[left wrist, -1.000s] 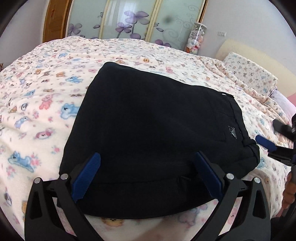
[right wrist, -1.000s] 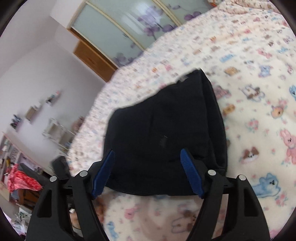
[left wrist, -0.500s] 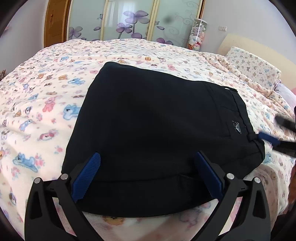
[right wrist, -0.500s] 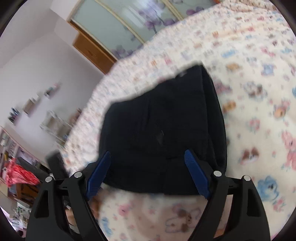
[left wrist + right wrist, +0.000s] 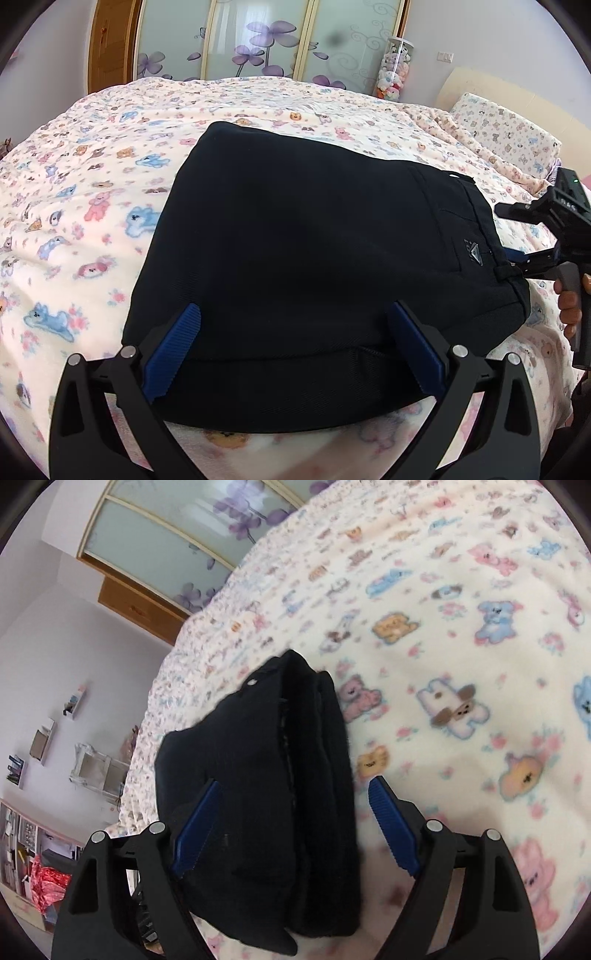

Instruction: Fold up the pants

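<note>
Pants (image 5: 314, 258), black and folded into a thick bundle, lie on the bed's bear-print blanket (image 5: 92, 184). Left gripper (image 5: 295, 347) stands wide over the bundle's near edge, pads clear of the cloth. Right gripper (image 5: 291, 827) straddles the bundle's waistband end, jaws wide, not pressing; a hand (image 5: 570, 302) holds its handle.

Bedroom, daylight, bed (image 5: 92, 155) as reference.
Bed carried a cream fleece blanket with a teddy-bear print. Behind its far edge stood sliding frosted-glass doors (image 5: 258, 40) with purple flowers, a wooden door (image 5: 110, 44) to their left, a clear tube of plush toys (image 5: 393, 70) to their right. Pillow (image 5: 506, 129) and beige headboard (image 5: 517, 96) lay at the right end. Wall shelves (image 5: 44, 738) hung on the pale wall beyond the bed.
</note>
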### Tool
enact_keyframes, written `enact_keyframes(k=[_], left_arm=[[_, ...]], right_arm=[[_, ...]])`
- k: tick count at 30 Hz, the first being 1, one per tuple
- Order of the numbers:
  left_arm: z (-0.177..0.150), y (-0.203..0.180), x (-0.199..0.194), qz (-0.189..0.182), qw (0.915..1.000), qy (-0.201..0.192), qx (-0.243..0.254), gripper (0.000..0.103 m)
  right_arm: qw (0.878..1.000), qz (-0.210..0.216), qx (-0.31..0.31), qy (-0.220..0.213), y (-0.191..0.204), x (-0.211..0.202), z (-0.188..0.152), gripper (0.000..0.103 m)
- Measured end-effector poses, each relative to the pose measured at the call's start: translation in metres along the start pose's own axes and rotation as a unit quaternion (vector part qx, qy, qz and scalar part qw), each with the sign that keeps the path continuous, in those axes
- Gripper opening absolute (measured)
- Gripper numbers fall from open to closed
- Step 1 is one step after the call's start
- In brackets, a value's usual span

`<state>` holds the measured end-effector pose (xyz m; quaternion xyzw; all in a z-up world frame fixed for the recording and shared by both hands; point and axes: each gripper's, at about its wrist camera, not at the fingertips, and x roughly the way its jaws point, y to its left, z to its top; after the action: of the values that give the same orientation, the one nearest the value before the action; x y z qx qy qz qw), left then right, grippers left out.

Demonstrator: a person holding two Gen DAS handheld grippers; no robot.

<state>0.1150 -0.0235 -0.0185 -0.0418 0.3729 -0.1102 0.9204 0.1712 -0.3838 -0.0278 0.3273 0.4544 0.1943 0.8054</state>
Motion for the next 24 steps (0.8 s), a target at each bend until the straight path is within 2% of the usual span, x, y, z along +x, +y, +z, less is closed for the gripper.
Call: enact_keyframes(k=[5, 10, 21, 24], left_arm=[[0.0, 0.0, 0.0, 0.0, 1.0, 0.0, 0.0, 0.101], [0.0, 0.0, 0.0, 0.0, 1.0, 0.0, 0.0, 0.101], [0.0, 0.001, 0.0, 0.0, 1.0, 0.0, 0.0, 0.101], [0.0, 0.001, 0.001, 0.001, 1.0, 0.0, -0.002, 0.101]], right_arm=[[0.999, -0.012, -0.036, 0.039, 0.006, 0.015, -0.007, 0.084], [0.998, 0.014, -0.049, 0.042, 0.005, 0.02, -0.008, 0.084], [0.996, 0.034, -0.082, 0.033, 0.015, 0.024, -0.014, 0.085], [0.993, 0.079, -0.077, 0.033, 0.022, 0.02, -0.013, 0.085]])
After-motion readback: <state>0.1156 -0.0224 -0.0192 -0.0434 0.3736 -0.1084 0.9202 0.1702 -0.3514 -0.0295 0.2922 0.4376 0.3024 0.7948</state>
